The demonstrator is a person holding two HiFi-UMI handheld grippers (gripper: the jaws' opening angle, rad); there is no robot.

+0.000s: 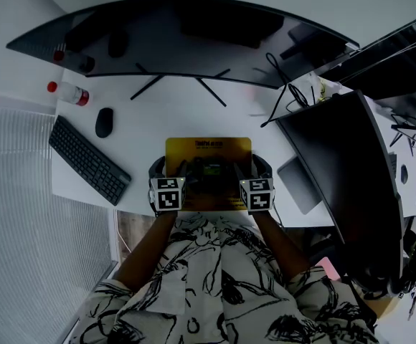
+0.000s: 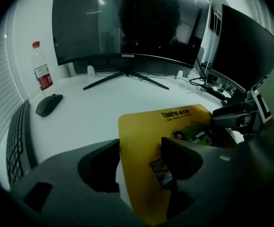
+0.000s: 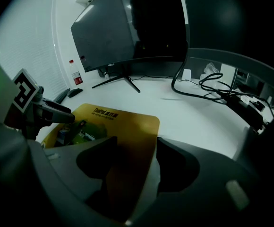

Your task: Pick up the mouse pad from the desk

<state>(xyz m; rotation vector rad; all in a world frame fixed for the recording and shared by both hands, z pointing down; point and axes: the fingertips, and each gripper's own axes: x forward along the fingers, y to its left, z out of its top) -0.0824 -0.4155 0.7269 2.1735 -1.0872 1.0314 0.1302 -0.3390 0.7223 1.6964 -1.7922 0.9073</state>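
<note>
Your left claw [image 2: 139, 148] half-open astride the yellow mouse pad [image 1: 208, 149], at its left edge, your right claw [image 3: 136, 145] likewise at the right (white bench [image 1: 172, 120] beneath).

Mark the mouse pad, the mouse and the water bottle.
mouse pad [image 1: 183, 149]: head view, bare yellow part near its far edge.
mouse [image 1: 104, 122]: head view, middle of its back.
water bottle [image 2: 43, 77]: left gripper view, red label.

Head view looks down; gripper views share desk [image 1: 183, 117].
</note>
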